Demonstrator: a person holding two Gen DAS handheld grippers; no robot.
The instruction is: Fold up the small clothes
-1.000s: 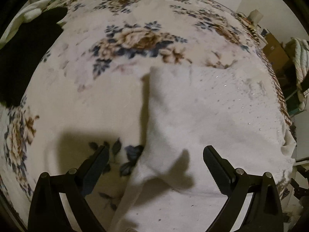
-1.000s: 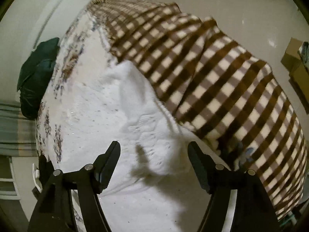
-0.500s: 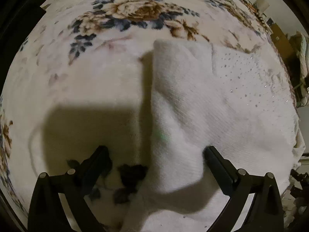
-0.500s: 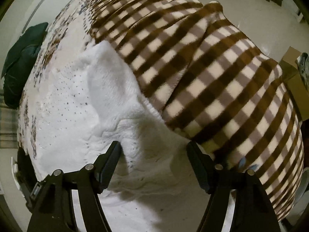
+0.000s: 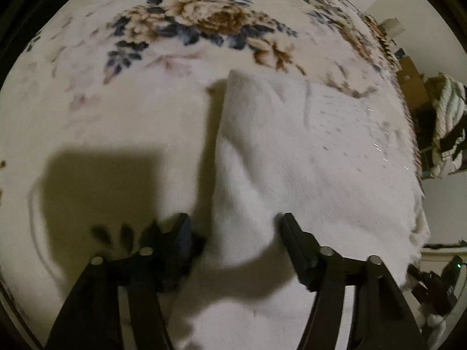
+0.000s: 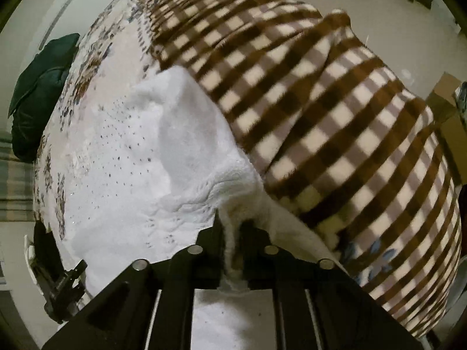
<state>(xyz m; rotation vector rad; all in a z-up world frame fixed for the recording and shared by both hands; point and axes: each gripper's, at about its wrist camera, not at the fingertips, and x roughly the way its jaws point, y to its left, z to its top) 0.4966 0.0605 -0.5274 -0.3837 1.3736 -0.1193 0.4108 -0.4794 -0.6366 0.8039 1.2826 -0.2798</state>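
Both jaws have just been closing, right gripper [image 6: 232,227] pinching the white garment [image 6: 151,175].

Both hand-held grippers closed — right [image 6: 232,233] pinching white garment [image 6: 175,145]

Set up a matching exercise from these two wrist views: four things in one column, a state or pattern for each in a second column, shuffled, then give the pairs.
Things:
1. right gripper
2. left gripper
3. blanket beside the white garment
4. cushion at the far end

States:
A. dark green
B. brown and cream checks
C. jaws pinched on a white fabric edge
D. jaws astride a white fold, not yet pinching

Pairs: 1-C, 2-D, 3-B, 4-A
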